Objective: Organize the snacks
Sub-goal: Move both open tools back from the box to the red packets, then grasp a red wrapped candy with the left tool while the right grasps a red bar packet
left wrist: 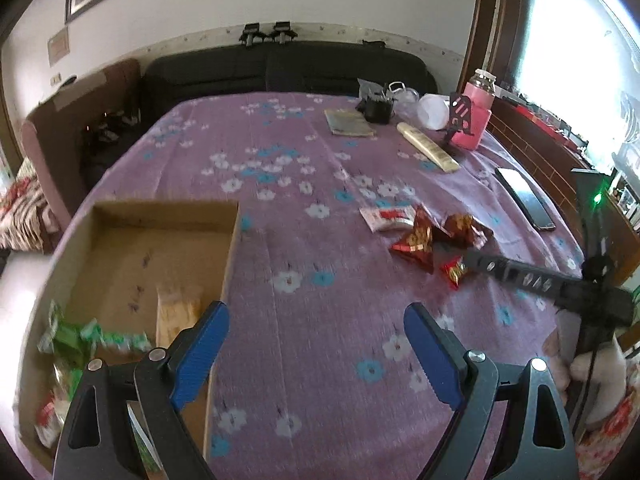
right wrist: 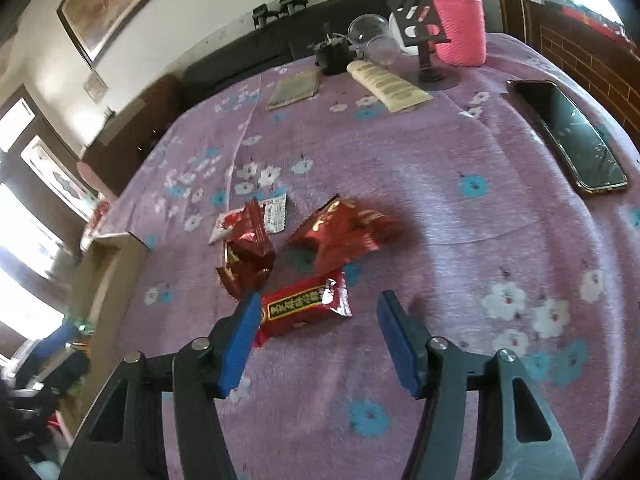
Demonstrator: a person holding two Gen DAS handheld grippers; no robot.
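Observation:
A cardboard box (left wrist: 232, 248) lies at the left on the purple flowered cloth, with green packets (left wrist: 76, 340) and a pale packet (left wrist: 176, 312) inside. My left gripper (left wrist: 316, 320) is open and empty just right of the box. Several red snack packets lie mid-table (left wrist: 416, 240). In the right wrist view my right gripper (right wrist: 318, 308) is open, its jaws either side of a red bar packet (right wrist: 308, 306). Two more red packets (right wrist: 248, 252) (right wrist: 344, 232) and a white-red one (right wrist: 276, 212) lie beyond. The right gripper's finger shows in the left wrist view (left wrist: 512, 272).
At the far end stand a pink bottle (right wrist: 460, 20), a black stand (right wrist: 424, 24), clear cups (right wrist: 372, 36), a cream tube (right wrist: 388, 84), a small booklet (right wrist: 296, 88) and a black object (right wrist: 332, 56). A phone (right wrist: 568, 132) lies at the right edge. A dark sofa (left wrist: 280, 68) sits behind the table.

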